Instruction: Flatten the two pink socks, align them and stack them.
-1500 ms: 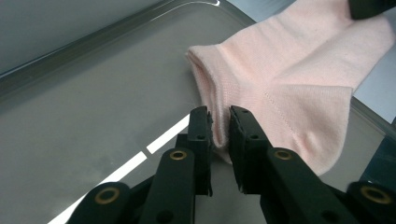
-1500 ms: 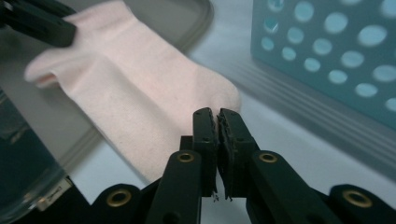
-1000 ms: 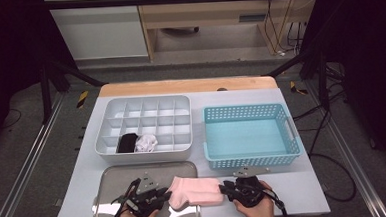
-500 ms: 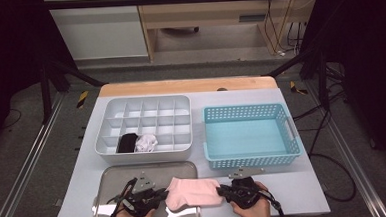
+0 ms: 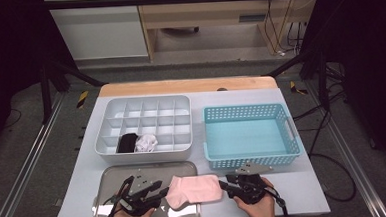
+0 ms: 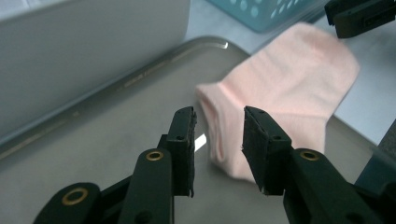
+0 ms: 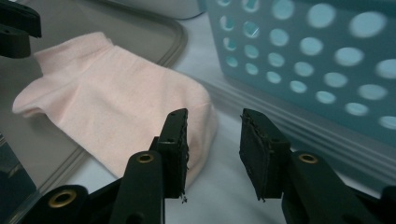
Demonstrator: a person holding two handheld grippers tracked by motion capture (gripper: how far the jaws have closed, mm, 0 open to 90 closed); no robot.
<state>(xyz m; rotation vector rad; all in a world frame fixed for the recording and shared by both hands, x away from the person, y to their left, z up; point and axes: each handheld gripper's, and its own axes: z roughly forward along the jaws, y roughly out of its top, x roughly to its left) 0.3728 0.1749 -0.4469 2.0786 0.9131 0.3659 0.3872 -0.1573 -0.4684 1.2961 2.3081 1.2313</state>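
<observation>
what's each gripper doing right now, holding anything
Left gripper: open, holding nothing, at the cuff end of the pink sock.
Right gripper: open, holding nothing, at the sock's toe end.

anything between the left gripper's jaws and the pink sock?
Nothing. In the left gripper view, only bare metal tray separates the open left gripper from the pink sock cuff.

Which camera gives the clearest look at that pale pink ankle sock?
The right gripper view: the pale pink ankle sock lies flat there, half on the grey metal tray. The left gripper view shows its open cuff close, the rest blurred. The high view shows it small.
</observation>
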